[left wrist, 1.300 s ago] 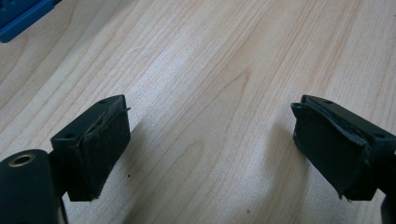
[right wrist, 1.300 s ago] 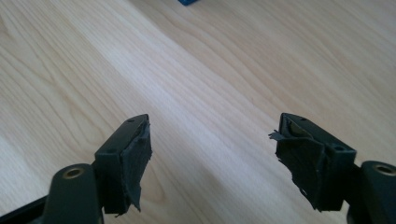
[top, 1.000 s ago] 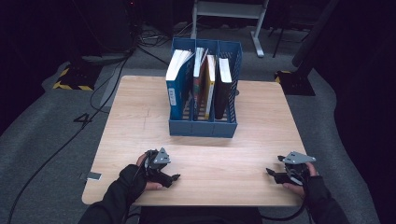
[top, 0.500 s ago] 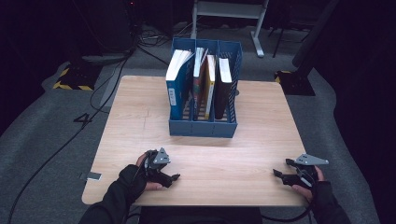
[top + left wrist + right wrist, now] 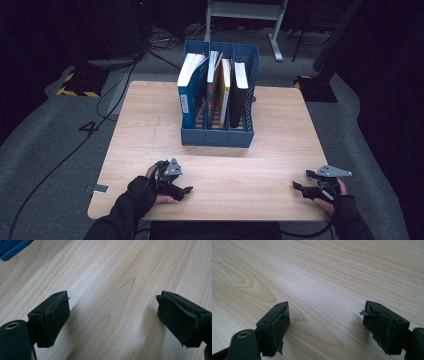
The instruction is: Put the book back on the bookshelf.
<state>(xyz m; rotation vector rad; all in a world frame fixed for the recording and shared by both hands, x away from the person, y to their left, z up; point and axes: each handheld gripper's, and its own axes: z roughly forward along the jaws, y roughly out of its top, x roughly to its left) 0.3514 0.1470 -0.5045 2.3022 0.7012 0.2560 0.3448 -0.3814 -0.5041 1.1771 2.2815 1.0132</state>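
My left gripper (image 5: 183,185) rests on the wooden table (image 5: 150,125) near its front left edge. Its jaws are open with only bare wood between them (image 5: 112,312). My right gripper (image 5: 300,179) lies near the front right corner. Its jaws have just been opening and now stand wide, with nothing between them (image 5: 325,315). A blue three-slot file rack (image 5: 217,137) stands at the far middle of the table. It holds a blue book (image 5: 189,90), a yellow-spined one (image 5: 222,92) and a dark one (image 5: 239,95), all upright.
A corner of the blue rack (image 5: 12,248) shows at the top left of the left gripper view. Dark floor with cables (image 5: 115,85) lies behind the table, and a metal stand (image 5: 245,12) is at the back. Bare wood stretches between the two grippers.
My right hand has slid a little toward the table's front right corner and its jaws have spread slightly. The left hand has not moved.
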